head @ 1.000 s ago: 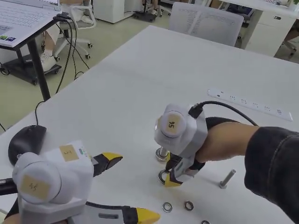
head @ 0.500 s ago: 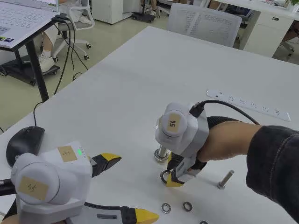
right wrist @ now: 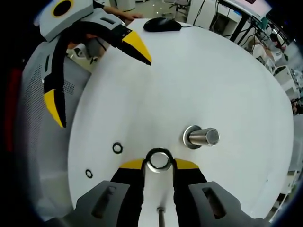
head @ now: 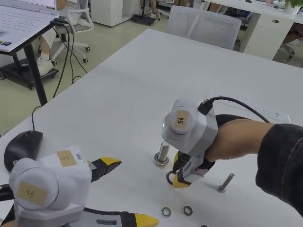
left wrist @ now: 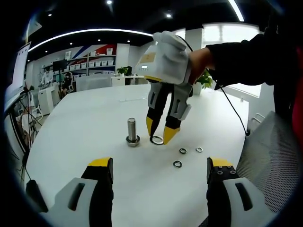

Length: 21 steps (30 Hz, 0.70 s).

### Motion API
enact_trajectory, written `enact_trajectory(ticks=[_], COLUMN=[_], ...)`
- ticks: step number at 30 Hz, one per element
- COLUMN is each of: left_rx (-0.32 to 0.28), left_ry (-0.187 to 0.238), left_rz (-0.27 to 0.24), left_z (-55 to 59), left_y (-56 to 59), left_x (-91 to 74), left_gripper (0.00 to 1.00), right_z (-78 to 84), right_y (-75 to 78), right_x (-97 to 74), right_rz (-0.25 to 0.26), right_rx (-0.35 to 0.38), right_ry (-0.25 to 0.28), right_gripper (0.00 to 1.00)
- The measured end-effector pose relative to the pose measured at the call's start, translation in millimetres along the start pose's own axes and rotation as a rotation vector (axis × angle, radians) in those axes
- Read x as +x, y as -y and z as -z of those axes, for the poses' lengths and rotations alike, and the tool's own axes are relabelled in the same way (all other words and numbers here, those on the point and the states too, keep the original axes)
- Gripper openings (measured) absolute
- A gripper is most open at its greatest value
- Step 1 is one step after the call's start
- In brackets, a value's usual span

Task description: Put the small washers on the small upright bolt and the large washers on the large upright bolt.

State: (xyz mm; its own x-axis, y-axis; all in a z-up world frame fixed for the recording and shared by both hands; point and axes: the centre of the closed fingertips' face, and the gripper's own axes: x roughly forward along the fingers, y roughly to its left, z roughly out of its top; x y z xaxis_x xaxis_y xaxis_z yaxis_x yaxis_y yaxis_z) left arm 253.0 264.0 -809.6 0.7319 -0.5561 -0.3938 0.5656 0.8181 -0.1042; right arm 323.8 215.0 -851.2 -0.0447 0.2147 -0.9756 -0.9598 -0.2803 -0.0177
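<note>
right gripper (head: 176, 181) clamps washer (right wrist: 158, 150), seemingly beside bolt (head: 162, 153)

Shiny metal washer (right wrist: 158, 151), bright metal bolt (right wrist: 202, 137), matt white tabletop (head: 132, 80)

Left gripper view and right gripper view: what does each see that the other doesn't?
Left gripper view: the person's hand around the right gripper, and three small washers. Right gripper view: the left gripper from outside, jaws wide apart, and two small washers. Both: the large upright bolt and the large washer shut in the right gripper's jaws.
</note>
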Motion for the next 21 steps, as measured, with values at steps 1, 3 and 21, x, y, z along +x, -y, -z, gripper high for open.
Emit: enact_trajectory(ticks=[1,3,21], left_rx=[0.000,0.001,0.006], left_ry=[0.000,-0.001,0.009], left_rz=[0.000,0.001,0.007], left_z=[-0.2,-0.7,-8.1], left_y=[-0.1,0.0,0.6], left_x=[0.2,0.9,4.7], left_gripper=[0.81,0.81,0.81], right_z=[-0.7,-1.7,-3.3], right_y=[0.9,2.0,9.7], right_x=[-3.6,-8.3,-44.9], right_rz=[0.005,0.009,0.044], right_rx=[-0.001,-0.001,-0.023], right_ry=[0.002,0.006,0.009], right_gripper=[0.23,0.23,0.23])
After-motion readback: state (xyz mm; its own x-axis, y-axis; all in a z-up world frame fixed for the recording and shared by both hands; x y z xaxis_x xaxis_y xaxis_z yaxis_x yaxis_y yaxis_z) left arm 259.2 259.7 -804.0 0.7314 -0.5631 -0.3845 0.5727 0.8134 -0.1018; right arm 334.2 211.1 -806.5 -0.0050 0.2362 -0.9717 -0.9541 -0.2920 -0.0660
